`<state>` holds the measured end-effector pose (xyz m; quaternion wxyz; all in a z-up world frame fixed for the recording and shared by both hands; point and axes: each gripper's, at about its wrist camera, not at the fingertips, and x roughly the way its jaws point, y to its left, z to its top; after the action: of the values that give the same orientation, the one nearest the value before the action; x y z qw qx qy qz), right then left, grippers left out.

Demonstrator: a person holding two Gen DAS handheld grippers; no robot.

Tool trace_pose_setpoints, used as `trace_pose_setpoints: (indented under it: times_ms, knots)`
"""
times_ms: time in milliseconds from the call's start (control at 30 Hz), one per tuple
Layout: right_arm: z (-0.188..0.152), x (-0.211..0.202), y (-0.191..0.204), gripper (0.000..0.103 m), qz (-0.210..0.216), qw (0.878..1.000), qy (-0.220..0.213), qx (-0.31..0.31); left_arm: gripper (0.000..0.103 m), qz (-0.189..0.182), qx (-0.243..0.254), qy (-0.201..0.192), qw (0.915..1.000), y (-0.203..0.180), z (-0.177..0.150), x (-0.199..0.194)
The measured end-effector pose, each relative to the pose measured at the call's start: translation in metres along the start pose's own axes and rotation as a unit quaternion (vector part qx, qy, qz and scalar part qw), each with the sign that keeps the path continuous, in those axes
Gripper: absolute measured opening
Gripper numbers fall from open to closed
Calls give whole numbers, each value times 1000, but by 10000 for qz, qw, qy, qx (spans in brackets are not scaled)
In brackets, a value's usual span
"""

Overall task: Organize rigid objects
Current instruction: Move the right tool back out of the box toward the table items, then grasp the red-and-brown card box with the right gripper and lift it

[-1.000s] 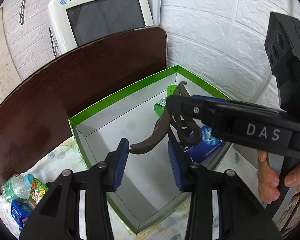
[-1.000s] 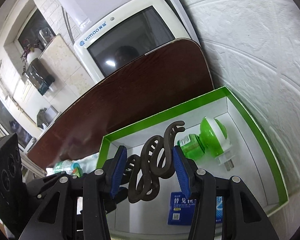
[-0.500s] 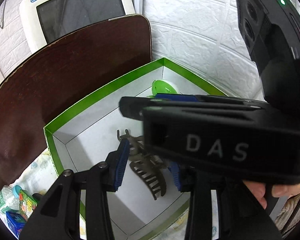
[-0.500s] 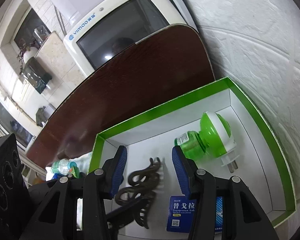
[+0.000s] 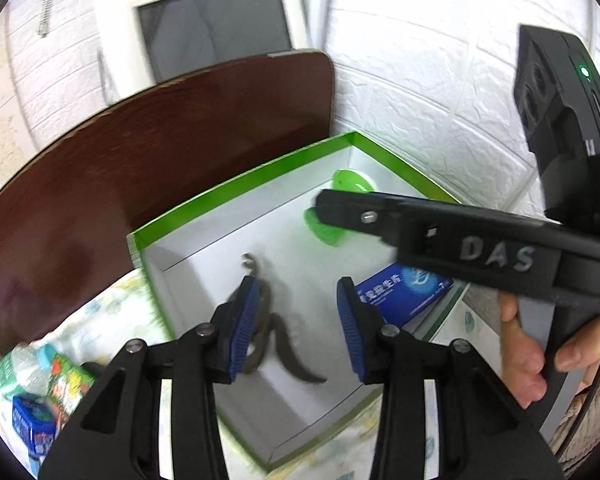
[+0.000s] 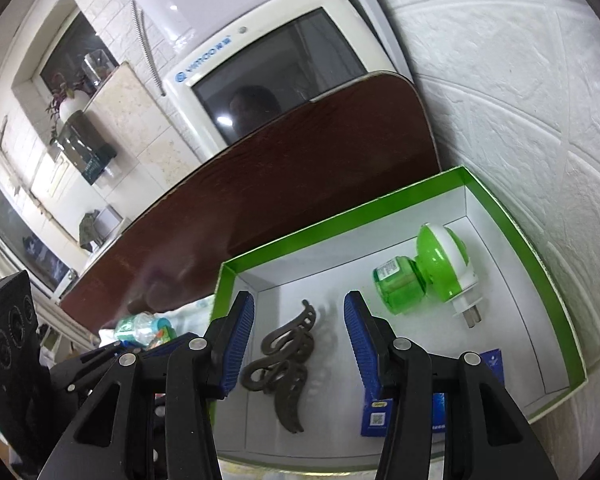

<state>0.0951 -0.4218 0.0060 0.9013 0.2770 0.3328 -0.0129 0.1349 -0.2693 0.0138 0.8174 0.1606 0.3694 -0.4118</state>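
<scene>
A brown hair claw [image 6: 285,364] lies on the white floor of the green-rimmed box [image 6: 340,222], also seen as the hair claw [image 5: 278,340] in the left wrist view. My right gripper [image 6: 299,346] hovers open above the claw, nothing between its fingers. My left gripper [image 5: 296,324] is open too, over the near part of the box [image 5: 236,188]. A green plug-in mosquito repeller [image 6: 424,272] and a blue medicine packet [image 6: 374,414] lie in the same box; the blue packet [image 5: 400,296] shows under the right gripper's body.
A dark brown board [image 6: 260,208] leans behind the box against a white monitor [image 6: 276,68]. A white embossed wall [image 6: 520,100] stands on the right. Small bottles and a blue packet [image 5: 36,384] lie on the patterned cloth left of the box. A hand [image 5: 536,364] holds the right gripper.
The right gripper let go of the hair claw, which now rests on the box floor. That gripper has drawn back and up, and the left gripper shifted slightly.
</scene>
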Motion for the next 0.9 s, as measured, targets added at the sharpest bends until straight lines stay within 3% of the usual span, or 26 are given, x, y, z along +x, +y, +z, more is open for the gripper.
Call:
trace_pose_setpoints:
  times_ms: [467, 700, 900]
  knots:
    - [-35, 6, 101, 50, 404, 9949, 308, -877, 44, 567, -820, -447, 9940, 70, -51, -82]
    - [-69, 44, 158, 50, 695, 9854, 941, -1240, 45, 933, -1304, -563, 9855, 115, -95, -118]
    - [-102, 89, 198, 50, 716, 9738, 1537, -1516, 45, 1177, -1865, -336, 9748, 164, -151, -134]
